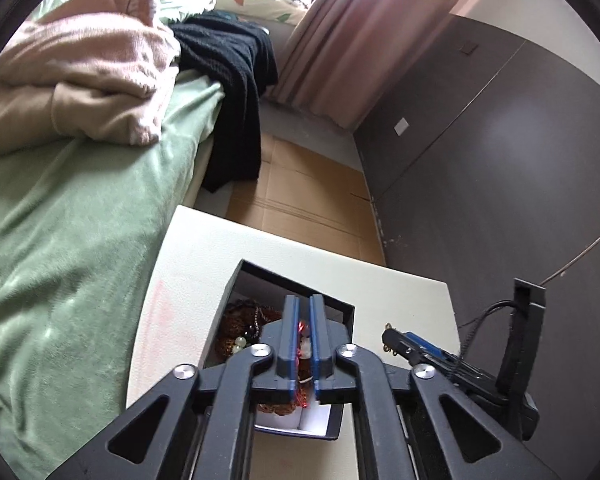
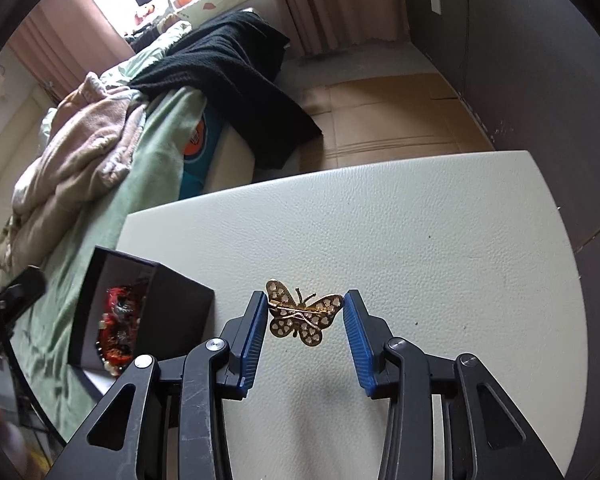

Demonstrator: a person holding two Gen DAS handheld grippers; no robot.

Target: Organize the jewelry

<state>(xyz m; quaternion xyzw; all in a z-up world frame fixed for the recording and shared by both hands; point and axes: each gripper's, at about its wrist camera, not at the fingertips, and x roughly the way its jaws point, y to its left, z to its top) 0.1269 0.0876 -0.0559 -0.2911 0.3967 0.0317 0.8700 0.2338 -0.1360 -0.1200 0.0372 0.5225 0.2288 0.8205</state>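
A gold butterfly brooch (image 2: 300, 314) lies flat on the white table (image 2: 420, 220). My right gripper (image 2: 305, 300) brackets it, and the blue pads touch both wing tips. To its left stands an open black box (image 2: 180, 316) with red and beaded jewelry (image 2: 118, 320) inside. In the left wrist view my left gripper (image 1: 304, 302) hangs over that box (image 1: 346, 312). Its jaws stand a narrow slit apart, and a red and white piece (image 1: 302, 346) shows in the slit. I cannot tell whether that piece lies in the box or hangs between the pads. Brown beads (image 1: 240, 320) fill the box's left side.
A bed with a green sheet (image 1: 60, 260) runs along the table's left side, with a pink blanket (image 1: 80, 72) and a black knit garment (image 1: 232, 80) on it. Flattened cardboard (image 1: 300, 200) covers the floor beyond. A dark wardrobe (image 1: 500, 160) and pink curtain (image 1: 360, 20) stand at the right.
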